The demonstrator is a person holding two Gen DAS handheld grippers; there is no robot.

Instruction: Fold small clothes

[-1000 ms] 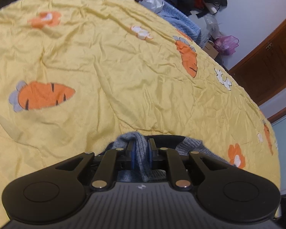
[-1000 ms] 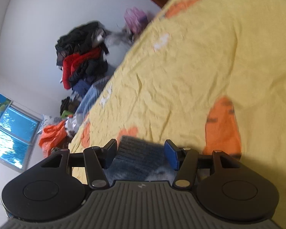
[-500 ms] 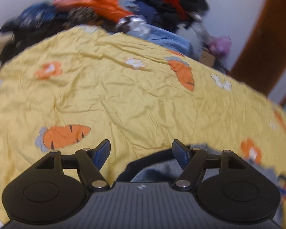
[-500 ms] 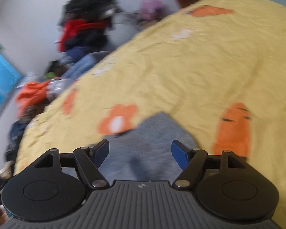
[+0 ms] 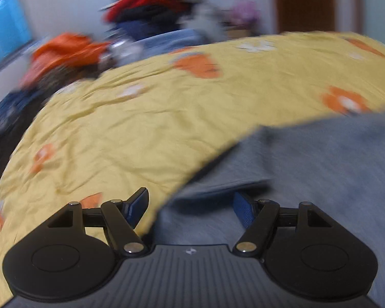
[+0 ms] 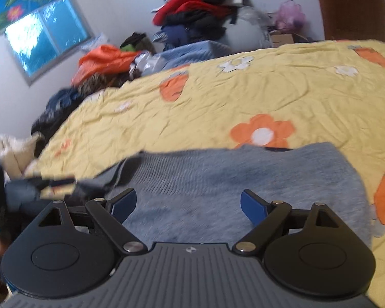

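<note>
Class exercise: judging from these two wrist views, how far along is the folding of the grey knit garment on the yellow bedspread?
Done: the grey knit garment lies on the yellow bedspread, one layer doubled over near the left gripper. In hand: nothing; the left gripper is open, the right gripper is opening, no cloth between the pads. Left: likely further folds; blur hides whether it is finished.

A grey knit garment (image 6: 243, 179) lies on the bed's yellow carrot-print cover (image 6: 218, 107)

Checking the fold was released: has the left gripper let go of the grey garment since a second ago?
Yes. The left gripper, then pinched on the grey garment, is open now, and the cloth lies on the yellow bedspread.
</note>
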